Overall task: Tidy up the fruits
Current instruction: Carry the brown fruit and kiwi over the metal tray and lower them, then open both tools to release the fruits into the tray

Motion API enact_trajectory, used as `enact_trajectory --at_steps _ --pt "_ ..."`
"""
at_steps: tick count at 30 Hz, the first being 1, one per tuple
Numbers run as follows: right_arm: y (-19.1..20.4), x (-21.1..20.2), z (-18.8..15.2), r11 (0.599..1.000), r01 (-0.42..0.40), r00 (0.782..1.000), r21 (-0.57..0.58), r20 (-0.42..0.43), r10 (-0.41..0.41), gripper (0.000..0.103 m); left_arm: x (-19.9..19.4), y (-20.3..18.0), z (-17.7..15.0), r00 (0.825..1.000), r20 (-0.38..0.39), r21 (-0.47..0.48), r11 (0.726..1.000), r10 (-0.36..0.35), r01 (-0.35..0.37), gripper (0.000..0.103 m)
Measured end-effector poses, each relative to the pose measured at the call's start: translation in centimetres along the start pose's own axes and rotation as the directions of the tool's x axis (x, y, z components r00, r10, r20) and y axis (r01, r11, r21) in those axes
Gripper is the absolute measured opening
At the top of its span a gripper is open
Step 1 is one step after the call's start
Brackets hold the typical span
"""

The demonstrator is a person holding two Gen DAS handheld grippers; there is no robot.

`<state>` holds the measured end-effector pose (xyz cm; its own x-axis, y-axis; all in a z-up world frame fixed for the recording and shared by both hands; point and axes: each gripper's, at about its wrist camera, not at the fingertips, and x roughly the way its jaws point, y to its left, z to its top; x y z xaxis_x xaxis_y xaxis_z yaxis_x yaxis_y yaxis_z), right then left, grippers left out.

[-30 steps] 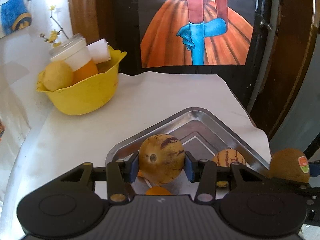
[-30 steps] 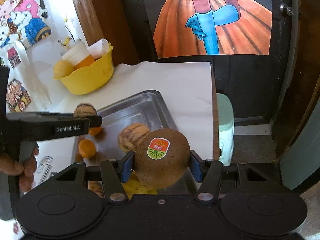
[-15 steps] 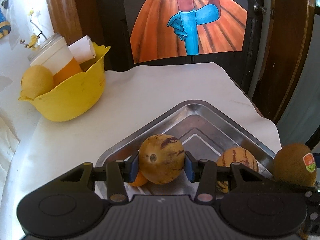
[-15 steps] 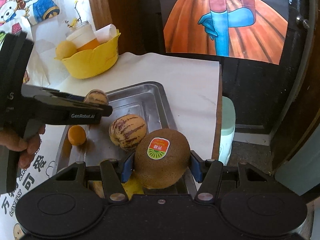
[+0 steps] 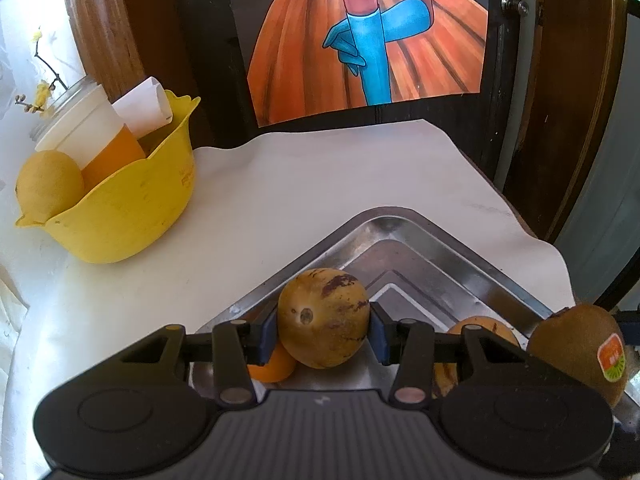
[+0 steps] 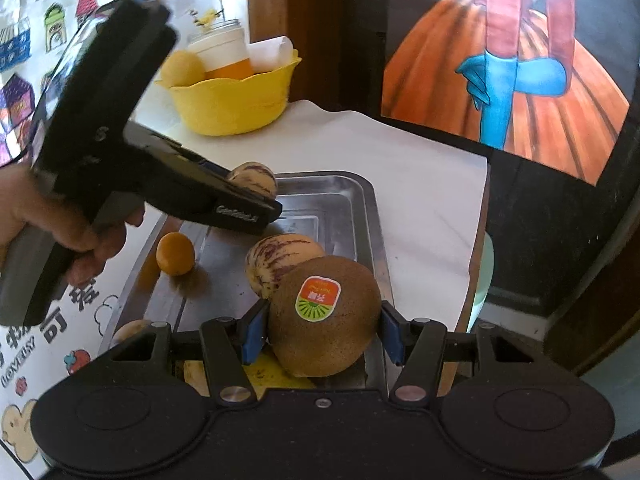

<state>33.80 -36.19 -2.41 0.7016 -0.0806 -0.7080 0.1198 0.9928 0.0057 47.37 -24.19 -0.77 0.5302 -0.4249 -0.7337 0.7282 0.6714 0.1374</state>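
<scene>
My left gripper (image 5: 323, 326) is shut on a yellow-brown pepino melon (image 5: 323, 316) with purple streaks, held just above the steel tray (image 5: 460, 256). The same melon (image 6: 253, 178) shows past the left gripper body in the right wrist view. My right gripper (image 6: 322, 330) is shut on a brown kiwi (image 6: 324, 316) with an orange-green sticker, above the tray's near right part (image 6: 340, 204). The kiwi also shows at the right edge of the left wrist view (image 5: 580, 346). A second striped pepino (image 6: 280, 264) and a small orange (image 6: 175, 254) lie in the tray.
A yellow bowl (image 5: 128, 208) at the back left holds a yellow fruit (image 5: 48, 182), a white-and-orange cup (image 5: 96, 140) and a paper roll. White cloth (image 5: 320, 184) covers the table. A dark door with an orange-skirt poster (image 5: 368, 40) stands behind. More fruit lies under the right gripper.
Both grippers have kept their fruits. The left gripper has swung right and forward over the tray, so the yellow bowl now sits further left. The right view has shifted left, closer to the tray.
</scene>
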Motion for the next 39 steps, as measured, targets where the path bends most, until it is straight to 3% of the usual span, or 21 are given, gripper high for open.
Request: enact_trajectory --at_steps 7,17,23,30,39 --pt "-1.4 0.2 -0.3 0.995 -0.02 1.0 0.101 -0.018 0.022 0.06 0.4 0.1 0.3 1.0 -0.013 -0.015 1.0 0.003 -0.003 0.051" --pt "-1.2 -0.1 -0.6 0.995 -0.015 1.0 0.094 -0.003 0.015 0.061 0.2 0.3 0.3 1.0 -0.014 -0.037 0.999 0.002 -0.002 0.054" --pt "-1.6 -1.0 -0.8 0.992 -0.009 1.0 0.126 0.012 0.007 0.07 -1.0 0.7 0.1 1.0 -0.007 -0.077 0.997 0.009 -0.01 0.059" --pt "-1.6 -2.9 -0.5 0.988 -0.009 0.999 0.155 0.044 0.002 0.08 -4.3 1.5 -0.4 0.999 0.027 -0.171 0.985 0.039 -0.034 0.078" --pt "-1.5 -6.1 -0.1 0.983 -0.007 0.995 0.185 0.102 -0.013 0.089 -9.3 3.2 -2.8 0.992 0.055 -0.346 0.934 0.111 -0.085 0.102"
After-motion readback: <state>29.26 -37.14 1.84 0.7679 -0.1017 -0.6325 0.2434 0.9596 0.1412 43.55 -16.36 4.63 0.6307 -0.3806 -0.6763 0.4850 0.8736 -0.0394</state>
